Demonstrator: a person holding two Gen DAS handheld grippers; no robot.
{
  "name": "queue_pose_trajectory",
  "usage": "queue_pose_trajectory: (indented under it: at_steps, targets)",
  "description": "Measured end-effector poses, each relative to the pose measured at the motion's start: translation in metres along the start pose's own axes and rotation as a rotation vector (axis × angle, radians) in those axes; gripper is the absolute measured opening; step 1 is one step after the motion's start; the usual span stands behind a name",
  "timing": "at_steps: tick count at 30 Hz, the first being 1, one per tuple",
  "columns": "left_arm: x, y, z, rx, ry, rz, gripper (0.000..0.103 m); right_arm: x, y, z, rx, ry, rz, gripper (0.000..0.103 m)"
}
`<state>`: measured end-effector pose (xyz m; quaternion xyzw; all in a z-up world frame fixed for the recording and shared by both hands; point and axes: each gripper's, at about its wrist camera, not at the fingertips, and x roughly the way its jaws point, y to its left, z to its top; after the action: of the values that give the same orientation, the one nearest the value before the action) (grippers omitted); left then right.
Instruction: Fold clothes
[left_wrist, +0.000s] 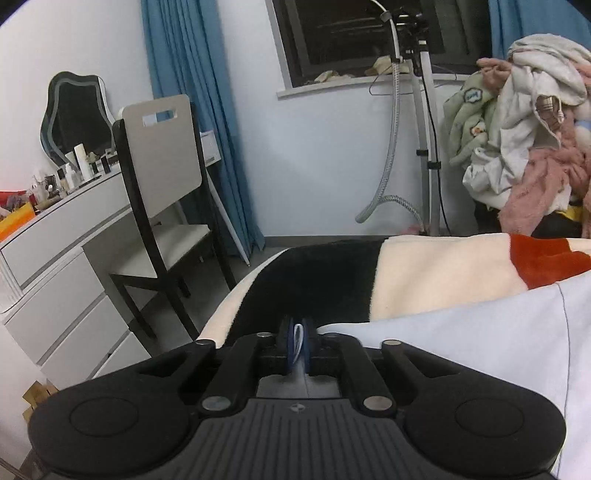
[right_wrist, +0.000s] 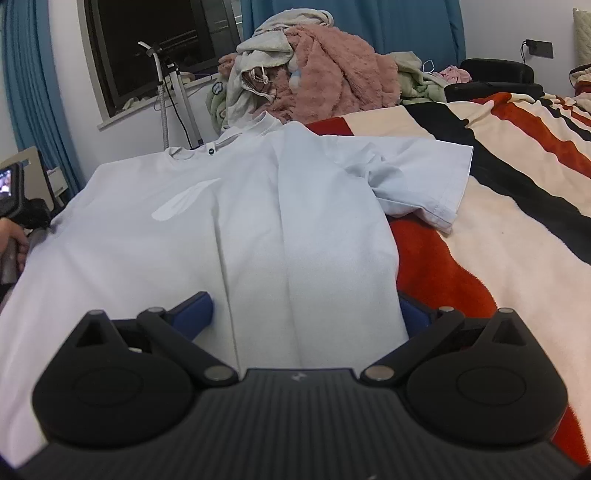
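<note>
With our left gripper (left_wrist: 297, 341) pinched on the near left edge of the pale T-shirt (right_wrist: 207, 229) spread across the striped blanket (right_wrist: 517, 236), and our right gripper (right_wrist: 306, 314) spread wide over its near hem, we judge the thin, limp cloth best held by hems.

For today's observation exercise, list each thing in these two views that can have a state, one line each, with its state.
left gripper: shut on a fold of pale blue fabric
right gripper: open, jaws wide over the shirt
light blue T-shirt: spread flat on the bed, right side folded inward, sleeve lying out
striped blanket: spread under the shirt
clothes pile: heaped, unfolded
chair: pushed to the dresser
</note>
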<state>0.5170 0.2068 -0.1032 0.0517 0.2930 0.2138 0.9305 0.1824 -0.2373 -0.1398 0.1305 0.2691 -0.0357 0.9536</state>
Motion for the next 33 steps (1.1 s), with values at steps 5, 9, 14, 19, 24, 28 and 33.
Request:
queue_pose_trajectory:
  at_steps: [5, 9, 14, 19, 24, 28, 33]
  targets:
    - [-0.045, 0.013, 0.003, -0.068, 0.029, -0.011, 0.058, -0.001, -0.001, 0.002, -0.003, -0.006, 0.015, 0.103]
    - [-0.122, 0.028, -0.009, -0.112, 0.051, -0.066, 0.06, -0.013, 0.002, 0.005, -0.017, -0.043, 0.039, 0.103]
    - [-0.242, 0.047, -0.049, -0.142, 0.14, -0.195, 0.062, -0.047, 0.01, 0.015, -0.055, -0.12, 0.076, 0.103]
    - [-0.351, 0.06, -0.119, -0.15, 0.365, -0.34, 0.051, -0.096, 0.01, 0.023, -0.091, -0.198, 0.085, 0.103]
    - [-0.42, 0.064, -0.194, -0.124, 0.563, -0.396, 0.05, -0.148, -0.008, 0.029, -0.037, -0.182, 0.07, 0.103]
    - [-0.439, 0.054, -0.233, -0.054, 0.661, -0.367, 0.05, -0.183, -0.017, 0.029, -0.013, -0.205, 0.08, 0.103]
    - [-0.449, 0.048, -0.251, 0.008, 0.674, -0.311, 0.024, -0.188, -0.02, 0.026, -0.012, -0.208, 0.074, 0.103]
